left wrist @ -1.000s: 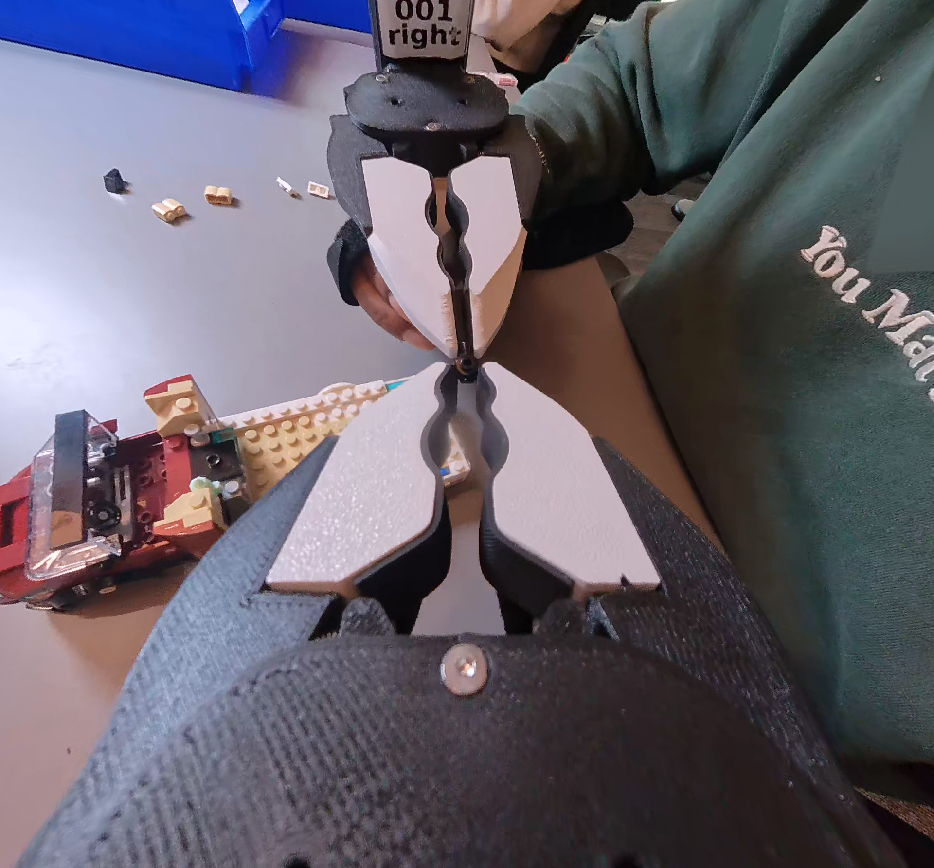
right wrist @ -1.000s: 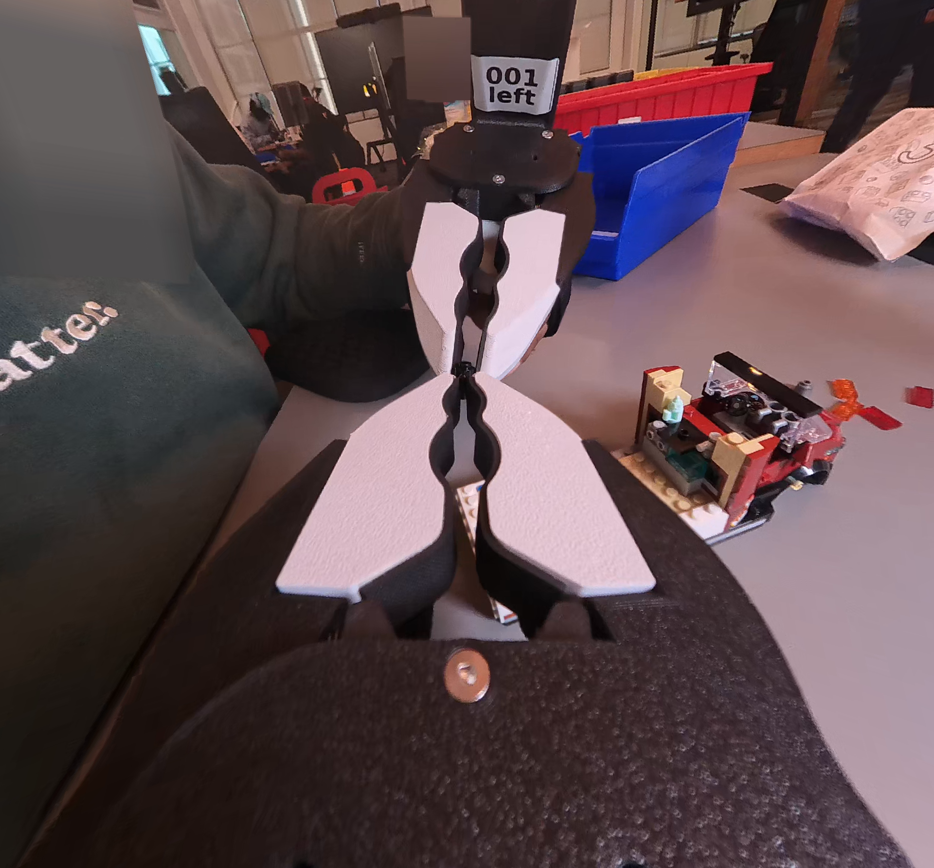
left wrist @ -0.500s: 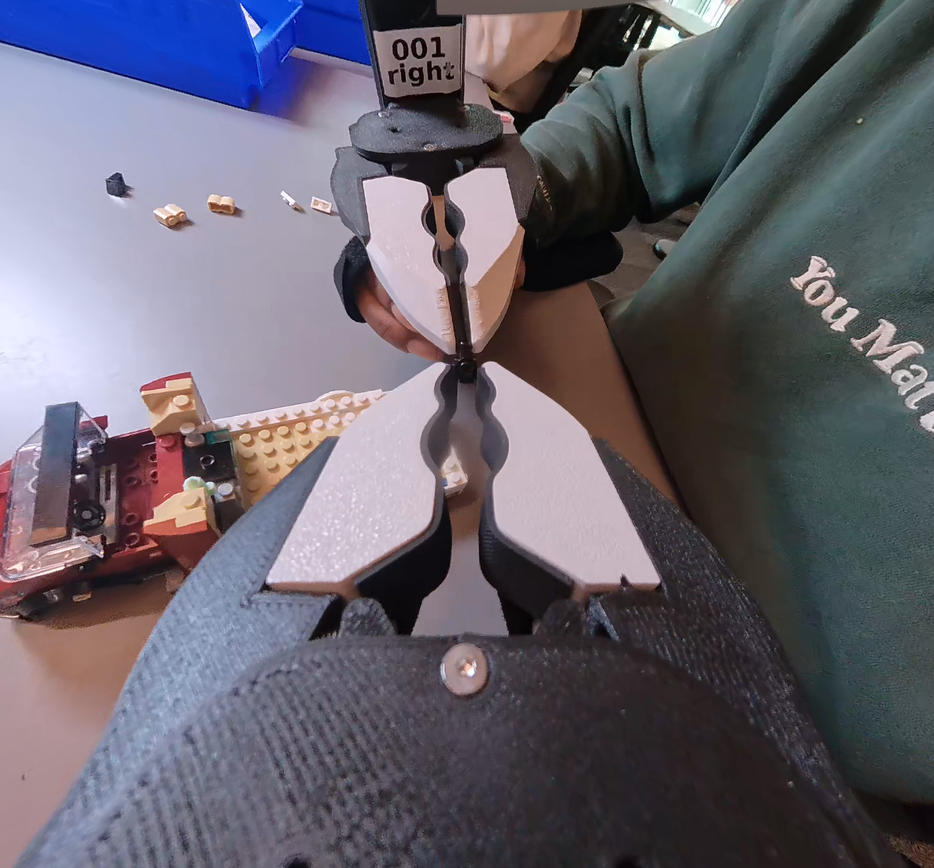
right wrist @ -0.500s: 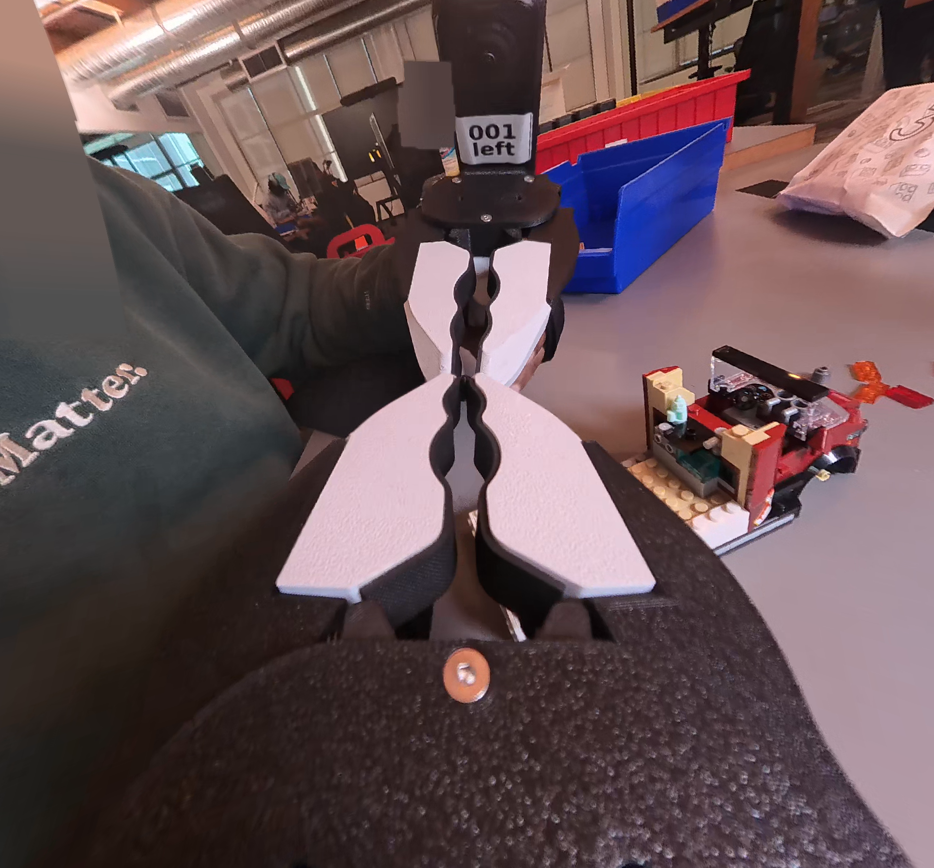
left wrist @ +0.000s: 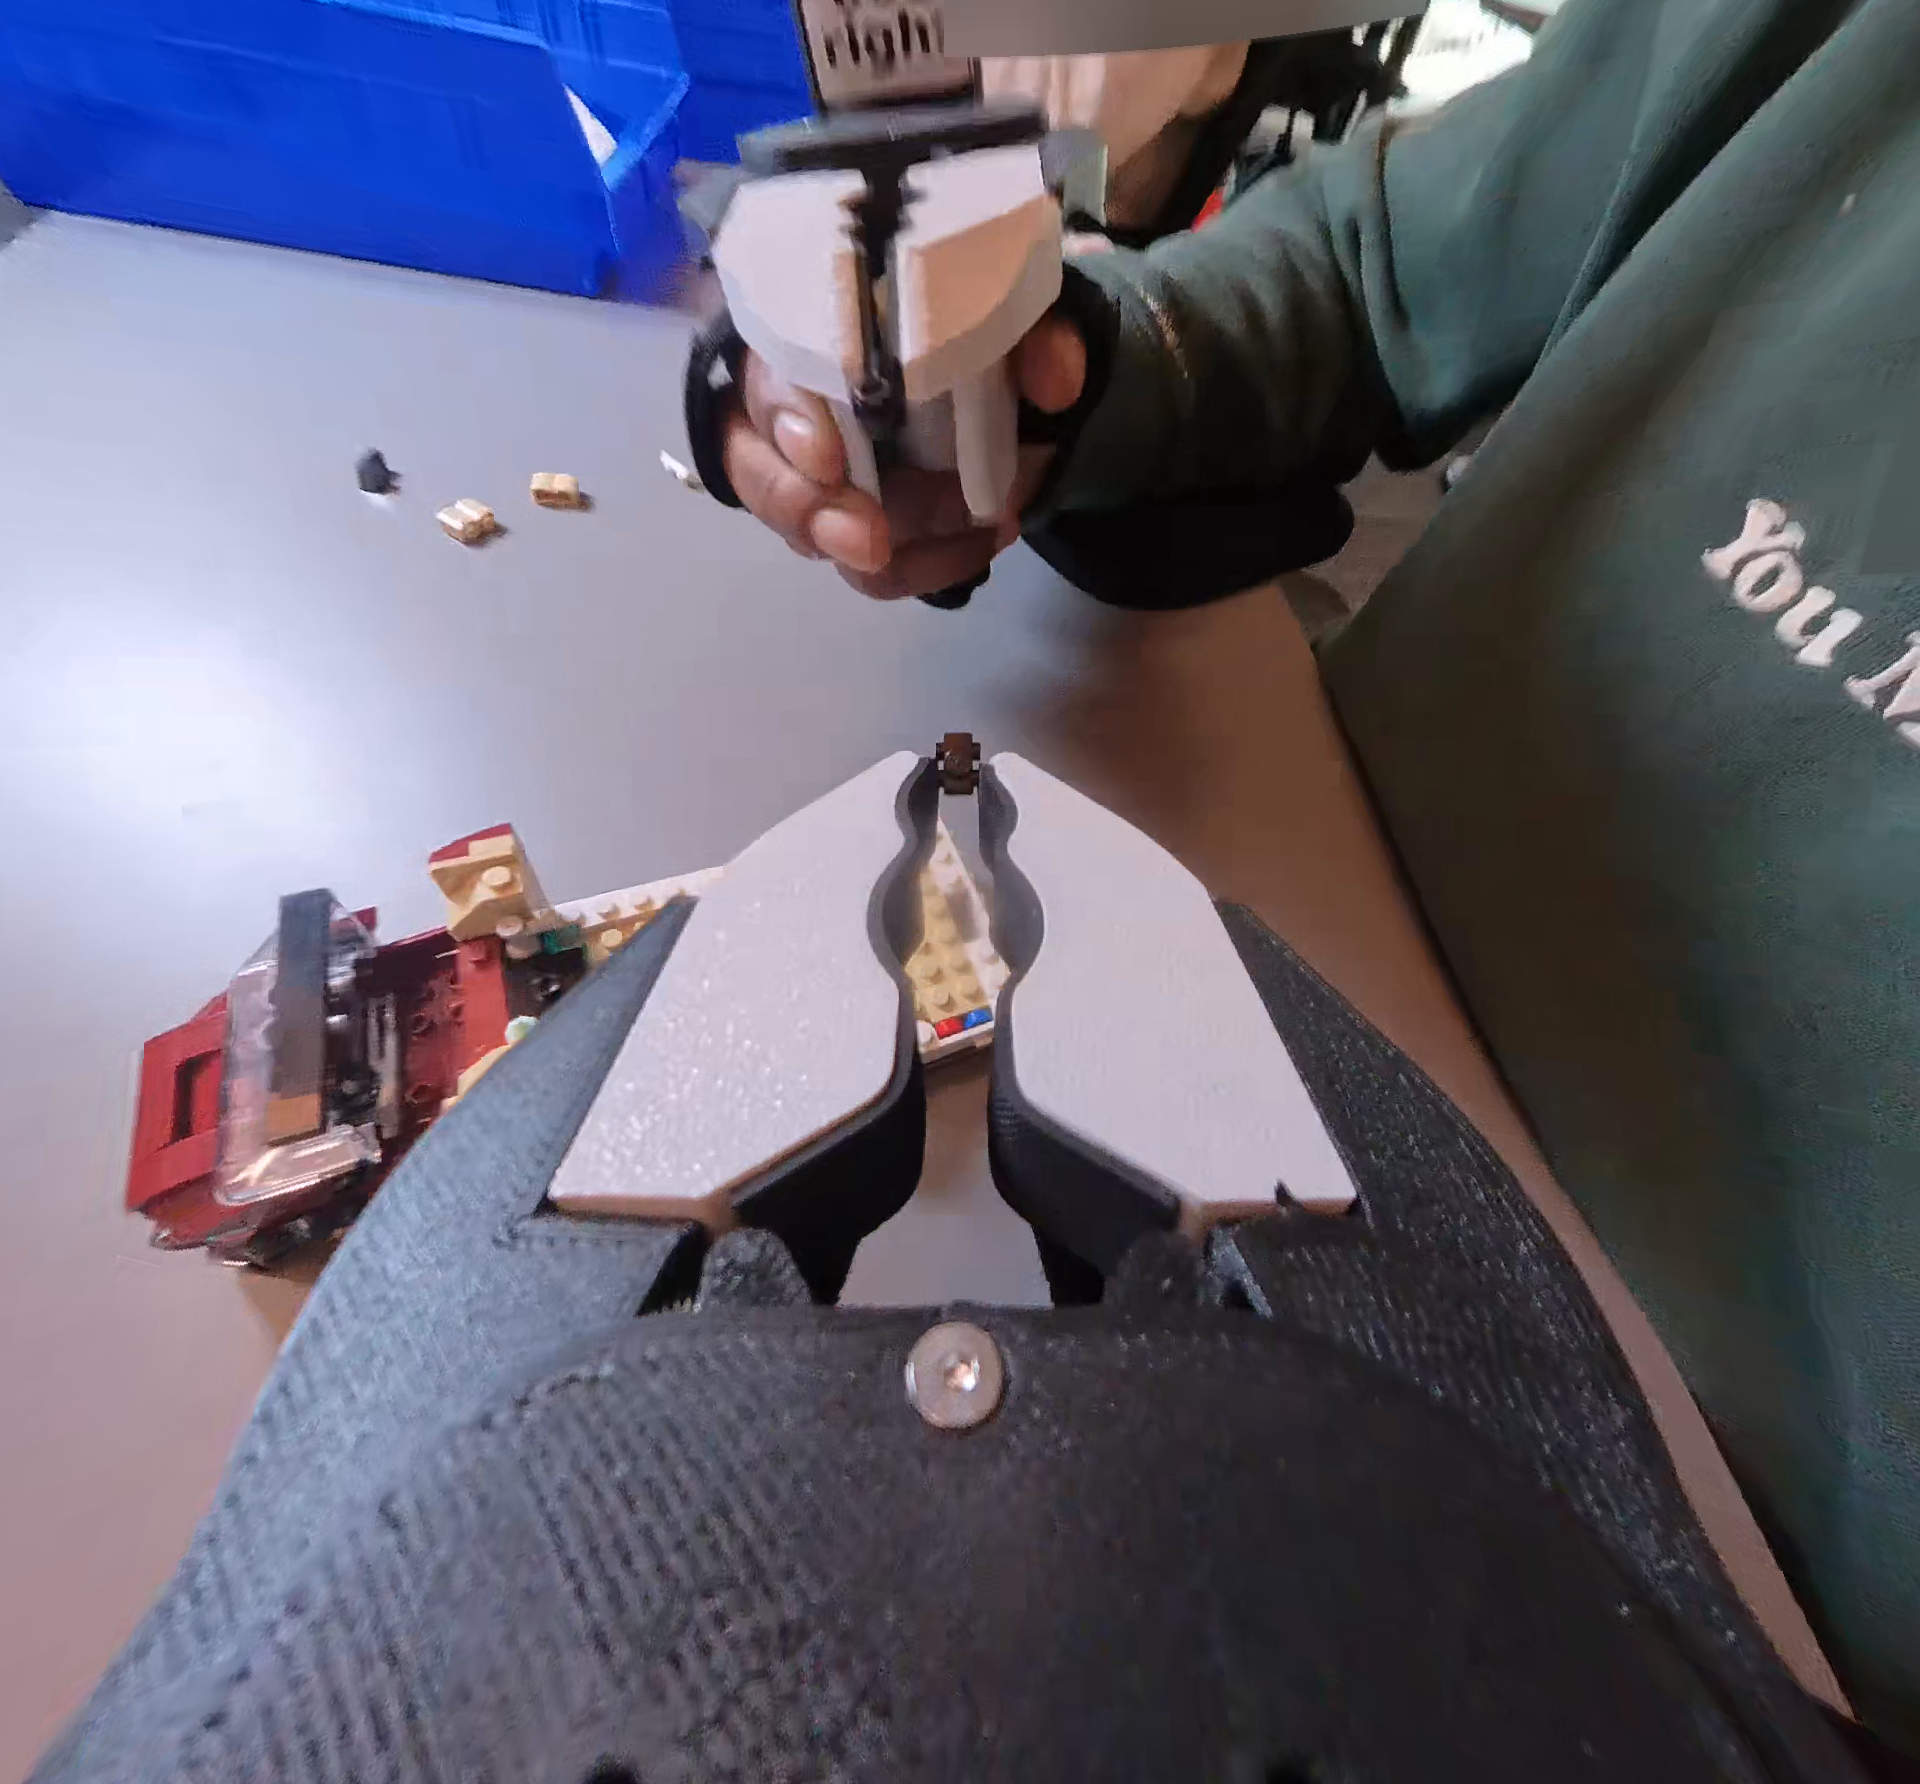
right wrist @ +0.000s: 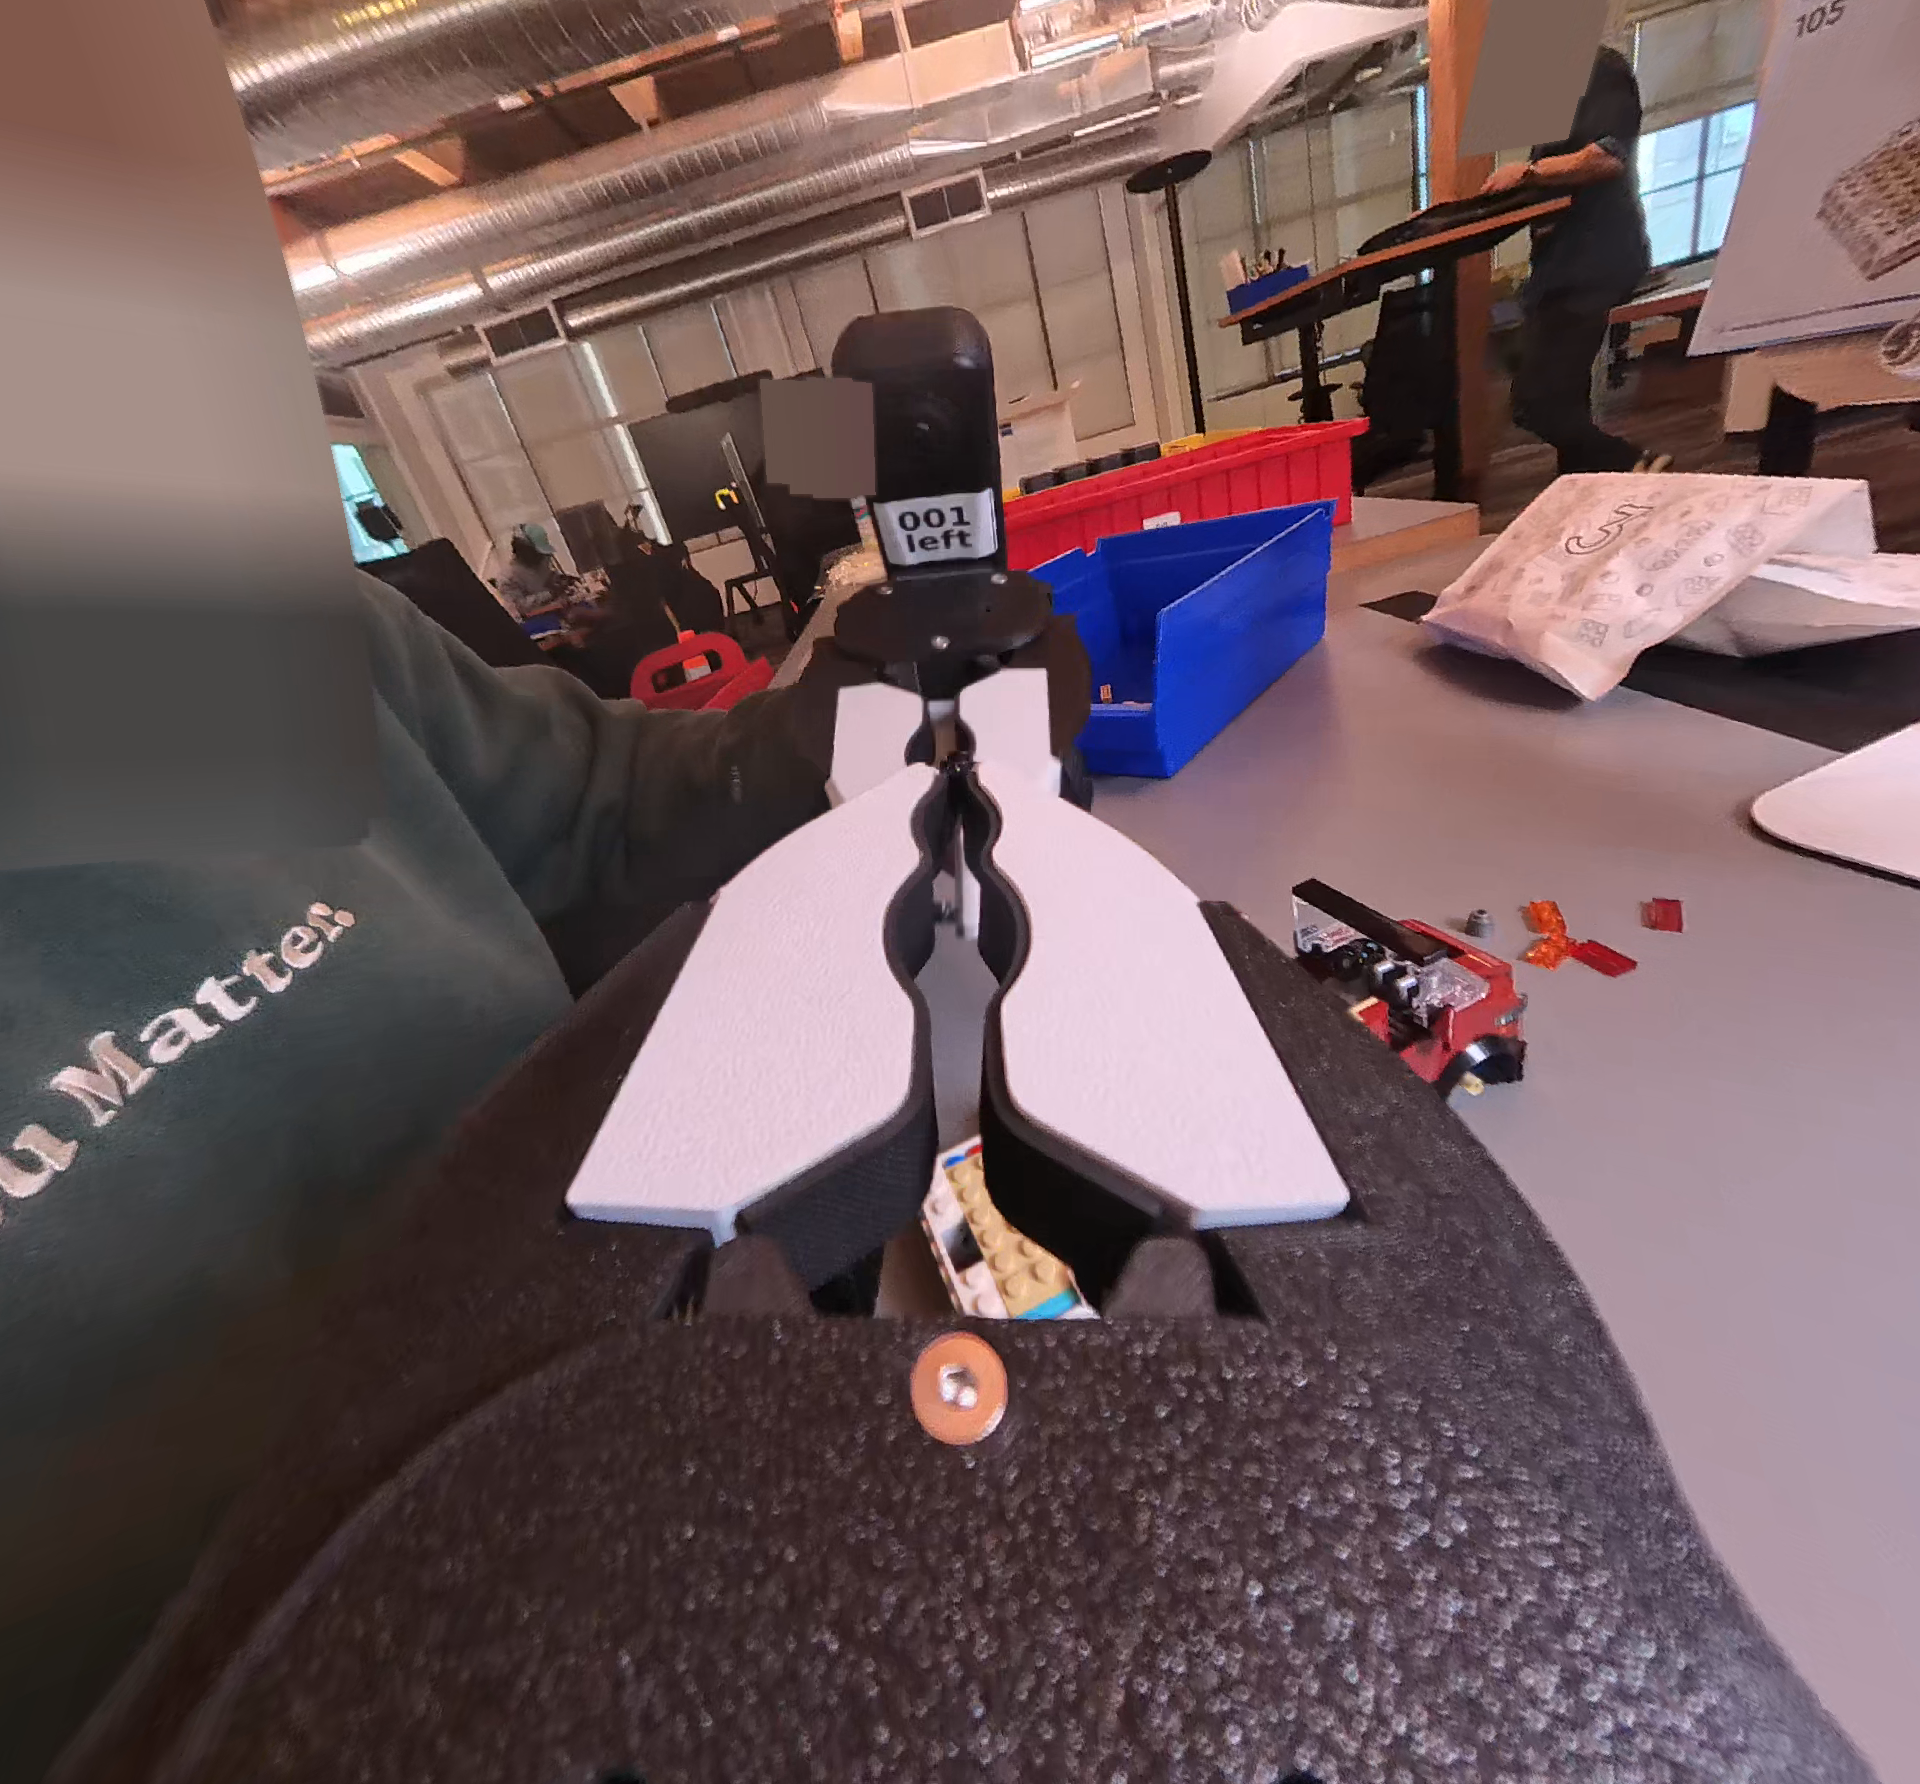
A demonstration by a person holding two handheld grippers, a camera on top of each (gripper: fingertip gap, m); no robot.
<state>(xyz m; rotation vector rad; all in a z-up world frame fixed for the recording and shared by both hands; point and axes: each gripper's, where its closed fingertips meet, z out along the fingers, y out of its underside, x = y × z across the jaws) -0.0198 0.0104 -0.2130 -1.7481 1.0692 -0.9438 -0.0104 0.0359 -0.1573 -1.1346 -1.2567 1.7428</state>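
Left gripper (left wrist: pixel 956 784) pinches a tiny dark-brown piece (left wrist: pixel 957 764) at its tips above the brick model (left wrist: pixel 343 1038); right gripper (right wrist: pixel 954 776) clenched, seemingly empty; keep that pinch steady and square, it's marginal.

small brick (left wrist: pixel 957 764): between left gripper (left wrist: pixel 957 778) tips
brick model (left wrist: pixel 312 1059): left of it, on bench (left wrist: pixel 208 695)
bins (left wrist: pixel 312 93): far behind

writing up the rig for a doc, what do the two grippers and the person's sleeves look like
Both grippers, left and right, have textured black bodies, flat white fingers with wavy black inner edges, and a silver screw. Each carries a black camera stalk bearing a white label. Sleeves are dark green.
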